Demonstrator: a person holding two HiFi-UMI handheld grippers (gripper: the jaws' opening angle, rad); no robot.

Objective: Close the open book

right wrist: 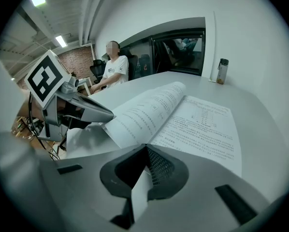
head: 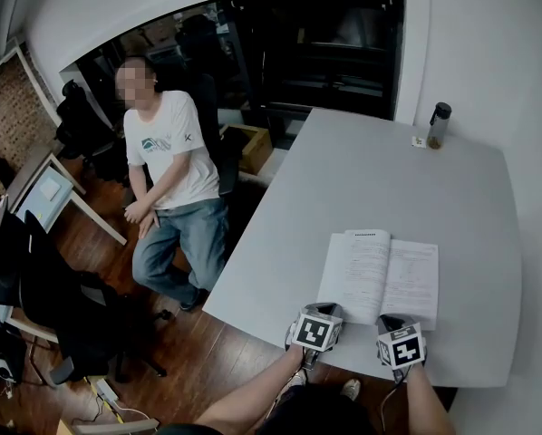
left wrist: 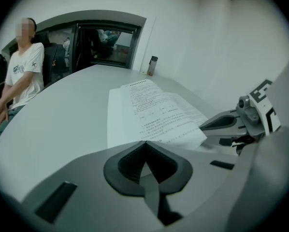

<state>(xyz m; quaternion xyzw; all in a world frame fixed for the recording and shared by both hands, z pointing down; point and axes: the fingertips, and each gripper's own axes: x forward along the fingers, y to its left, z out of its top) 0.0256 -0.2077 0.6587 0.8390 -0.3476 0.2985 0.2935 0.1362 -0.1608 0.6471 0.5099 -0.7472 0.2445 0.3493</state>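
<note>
Fingers on the left gripper (left wrist: 144, 144) are pressed together at the near corner of the book's left-hand page, which arches up off the pale sheet beneath it, so they appear to pinch that leaf. Those of the right gripper (right wrist: 144, 150) are clamped too, with a white strip between them, apparently the near edge of the right-hand page.

The book (head: 380, 275) lies open near the front edge of the worktop (head: 343, 170), between the two grippers.

Pulled over by one corner, a thin leaf could crease or tear. It could also turn alone, leaving the book open. A sideways tug might slide the book toward the near edge. The right gripper sits where the left half must land, so it stands in the way until it lets go.

A bottle (head: 440, 125) stands well apart at the far corner. A person (head: 171, 170) sits beyond the left side, clear of the work.
</note>
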